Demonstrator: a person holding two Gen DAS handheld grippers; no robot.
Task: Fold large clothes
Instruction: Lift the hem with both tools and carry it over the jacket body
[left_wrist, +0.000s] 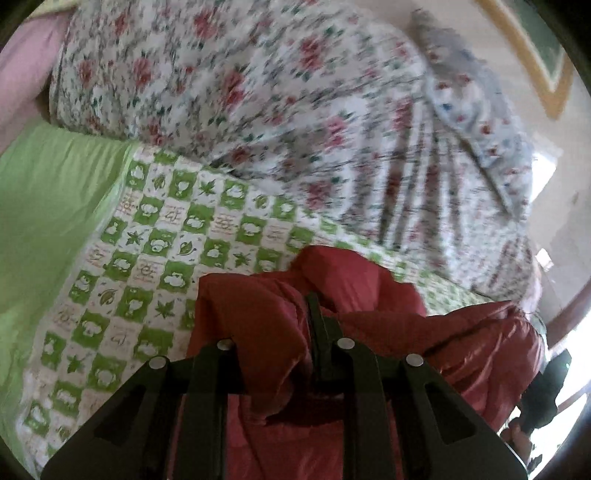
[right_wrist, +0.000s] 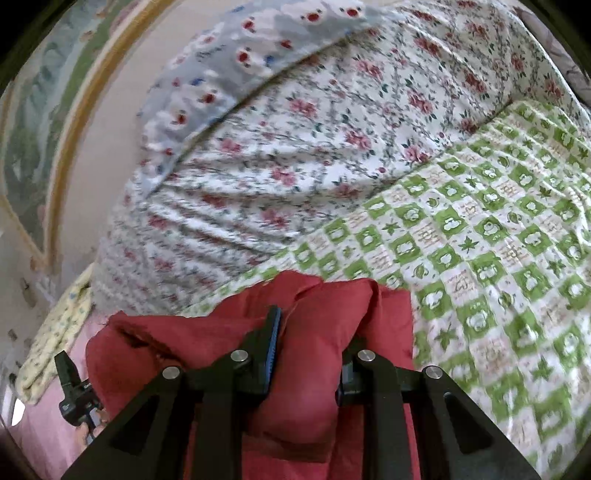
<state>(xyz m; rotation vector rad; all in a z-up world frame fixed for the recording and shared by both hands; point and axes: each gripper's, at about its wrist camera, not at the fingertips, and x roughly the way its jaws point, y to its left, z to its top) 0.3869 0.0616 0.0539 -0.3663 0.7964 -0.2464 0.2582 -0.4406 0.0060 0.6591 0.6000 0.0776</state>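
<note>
2 claws, left claw (left_wrist: 295, 314) & right claw (right_wrist: 310, 332), each pinching 1 red coat (right_wrist: 317, 398); 1 flower blanket (right_wrist: 295, 140) at 12 o'clock.

A bed fills both views, spread with a green-and-white checked sheet (right_wrist: 480, 240). A rose-print quilt (right_wrist: 295, 147) is heaped at its far side, with a grey flowered pillow (right_wrist: 221, 74) above. Behind, a beige wall (left_wrist: 461, 22) carries a wood-framed picture (right_wrist: 44, 129). Daylight glares at the left view's right edge.
</note>
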